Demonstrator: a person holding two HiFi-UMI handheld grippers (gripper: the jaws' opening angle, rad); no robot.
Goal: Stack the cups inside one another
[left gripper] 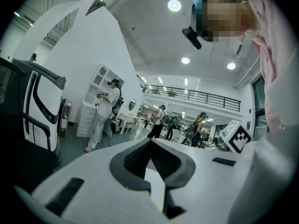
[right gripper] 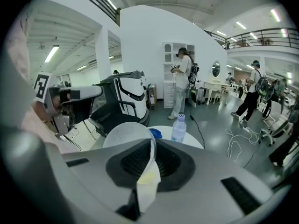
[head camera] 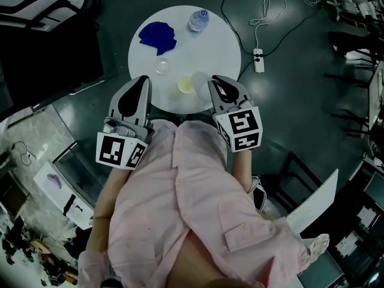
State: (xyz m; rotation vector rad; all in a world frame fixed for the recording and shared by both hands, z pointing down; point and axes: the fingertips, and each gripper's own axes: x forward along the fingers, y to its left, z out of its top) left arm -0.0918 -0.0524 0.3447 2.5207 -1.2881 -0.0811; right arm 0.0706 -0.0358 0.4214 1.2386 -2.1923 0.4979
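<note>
My right gripper [head camera: 213, 83] is shut on the rim of a clear plastic cup [head camera: 200, 78], held tilted over the near edge of the round white table [head camera: 204, 47]. In the right gripper view the cup's wall [right gripper: 125, 135] is pinched between the jaws of the right gripper [right gripper: 152, 147]. Just left of it stands a yellowish cup [head camera: 186, 86]. Another small clear cup [head camera: 162, 66] sits farther back. My left gripper [head camera: 143, 80] hovers at the table's near left edge. In its own view the left gripper [left gripper: 150, 141] points level, with its jaw tips together and nothing between them.
A blue cloth [head camera: 158, 36] and a water bottle [head camera: 198, 20] lie at the table's far side; both the bottle [right gripper: 179, 128] and the cloth [right gripper: 155, 133] show in the right gripper view. A power strip [head camera: 258, 60] with cables lies on the floor to the right. People stand farther off.
</note>
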